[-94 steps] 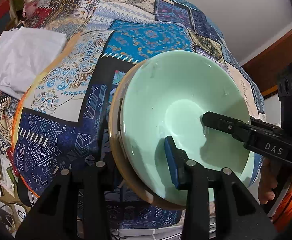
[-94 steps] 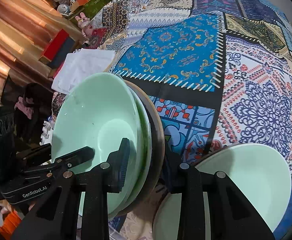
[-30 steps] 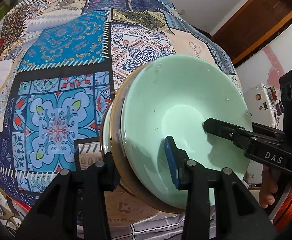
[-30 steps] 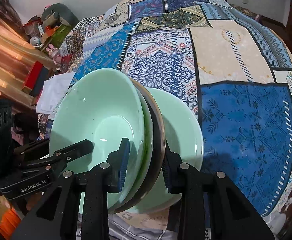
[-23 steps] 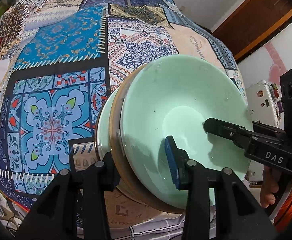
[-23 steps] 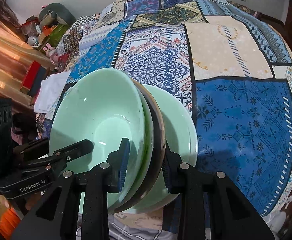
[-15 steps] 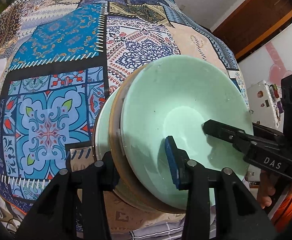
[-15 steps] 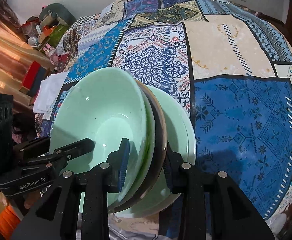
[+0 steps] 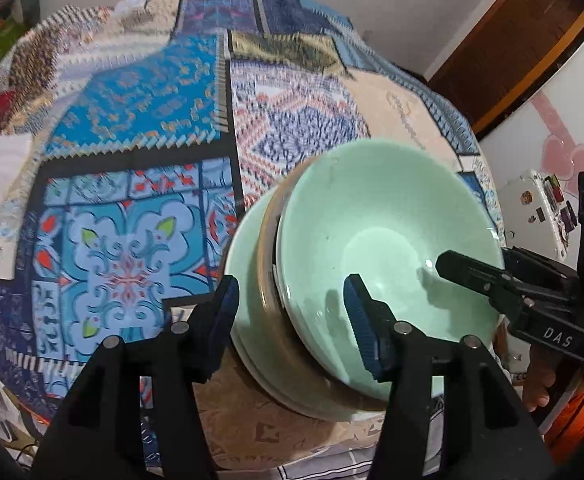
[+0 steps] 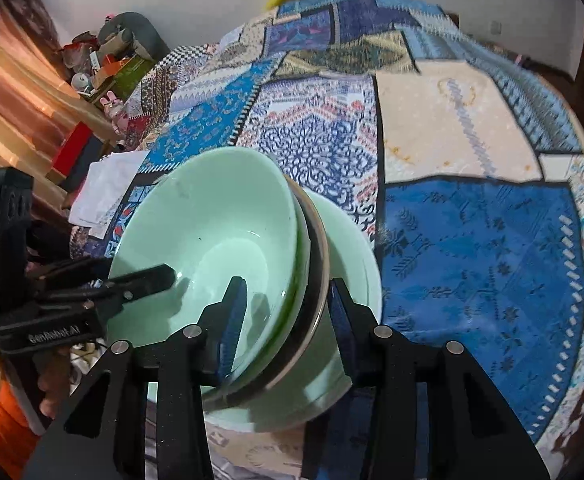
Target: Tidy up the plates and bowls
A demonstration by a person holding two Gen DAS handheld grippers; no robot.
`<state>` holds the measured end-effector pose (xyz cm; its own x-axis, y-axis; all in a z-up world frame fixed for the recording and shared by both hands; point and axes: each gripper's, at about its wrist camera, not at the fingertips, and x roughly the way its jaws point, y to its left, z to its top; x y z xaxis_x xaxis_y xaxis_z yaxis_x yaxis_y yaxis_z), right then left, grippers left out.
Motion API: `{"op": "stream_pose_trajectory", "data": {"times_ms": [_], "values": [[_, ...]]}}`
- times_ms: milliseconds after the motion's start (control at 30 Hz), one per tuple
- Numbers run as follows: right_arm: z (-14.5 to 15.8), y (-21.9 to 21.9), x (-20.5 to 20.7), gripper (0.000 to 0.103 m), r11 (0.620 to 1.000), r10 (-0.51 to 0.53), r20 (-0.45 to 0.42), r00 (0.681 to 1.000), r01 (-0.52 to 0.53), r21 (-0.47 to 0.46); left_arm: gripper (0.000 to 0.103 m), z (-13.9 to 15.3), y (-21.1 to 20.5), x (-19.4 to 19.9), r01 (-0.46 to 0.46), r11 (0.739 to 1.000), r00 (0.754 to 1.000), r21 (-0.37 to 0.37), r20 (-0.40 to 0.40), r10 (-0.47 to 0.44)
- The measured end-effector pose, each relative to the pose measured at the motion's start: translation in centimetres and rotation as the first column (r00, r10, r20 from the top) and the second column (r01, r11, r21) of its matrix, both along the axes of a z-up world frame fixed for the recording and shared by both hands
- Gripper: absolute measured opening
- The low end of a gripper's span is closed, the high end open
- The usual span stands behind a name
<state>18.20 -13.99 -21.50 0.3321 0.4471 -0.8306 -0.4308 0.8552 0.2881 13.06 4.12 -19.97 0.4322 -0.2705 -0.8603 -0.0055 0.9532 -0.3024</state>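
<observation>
- A stack of crockery stands at the near edge of a bed spread with a blue patterned patchwork cover.
- Stack, top to bottom: a pale green glazed bowl, a second green rim just beneath it, a brown-rimmed plate, and a wide pale green dish at the base.
- Left gripper: its fingers straddle the stack's rim, one inside the bowl, one outside. They have just been opening; the outer pad stands clear of the rim.
- Right gripper: same straddle on the opposite rim, fingers likewise just opening; a gap shows at the outer pad.
- A white folded cloth lies at the bed's left edge.
</observation>
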Motion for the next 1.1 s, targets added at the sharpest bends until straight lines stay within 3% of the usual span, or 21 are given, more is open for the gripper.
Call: {"op": "stream_pose_trajectory", "data": {"times_ms": [133, 267, 400, 433, 567, 733, 800, 900, 967, 1100], "values": [[1.5, -0.1, -1.3, 0.044, 1.0, 0.009, 0.084, 0.996, -0.008, -0.014, 0.055, 2.9, 0.1, -1.5, -0.012, 1.0, 0.995, 0.009, 0.096, 0.011], [4.2, -0.8, -3.2, 0.048, 1.0, -0.006, 0.199, 0.98, 0.007, -0.003, 0.057, 7.1, -0.3, -3.9, -0.025, 0.999, 0.966, 0.048, 0.257, 0.012], [7.0, -1.1, -5.4, 0.052, 0.999, -0.02, 0.322, 0.946, 0.01, 0.032, 0.067, 11.0, -0.9, -6.9, -0.05, 0.995, 0.906, 0.081, 0.422, 0.011], [7.6, -1.1, -6.0, 0.057, 0.999, -0.025, 0.353, 0.935, 0.012, 0.04, 0.069, 11.9, -0.9, -7.7, -0.054, 0.995, 0.885, 0.083, 0.465, 0.01], [10.4, -1.3, -8.9, 0.068, 0.994, -0.054, 0.49, 0.87, 0.003, 0.105, 0.071, 14.6, -1.1, -10.4, -0.099, 0.991, 0.811, 0.095, 0.585, 0.025], [12.2, -1.1, -11.3, 0.078, 0.982, -0.083, 0.563, 0.822, -0.028, 0.186, 0.096, 16.3, -0.9, -13.2, -0.147, 0.985, 0.736, 0.089, 0.675, 0.049], [12.8, -1.1, -12.3, 0.081, 0.978, -0.091, 0.589, 0.803, -0.04, 0.205, 0.1, 16.7, -1.0, -14.4, -0.173, 0.98, 0.696, 0.103, 0.716, 0.048], [13.3, -1.3, -13.1, 0.091, 0.972, -0.11, 0.618, 0.778, -0.046, 0.231, 0.103, 16.8, -1.1, -15.6, -0.198, 0.973, 0.661, 0.117, 0.749, 0.045], [13.4, -1.4, -13.4, 0.099, 0.968, -0.125, 0.624, 0.771, -0.043, 0.247, 0.103, 16.6, -1.1, -16.2, -0.208, 0.97, 0.646, 0.124, 0.762, 0.041], [13.4, -1.6, -13.7, 0.102, 0.966, -0.14, 0.647, 0.749, -0.039, 0.255, 0.103, 16.3, -1.2, -16.7, -0.228, 0.964, 0.64, 0.139, 0.768, 0.04]]}}
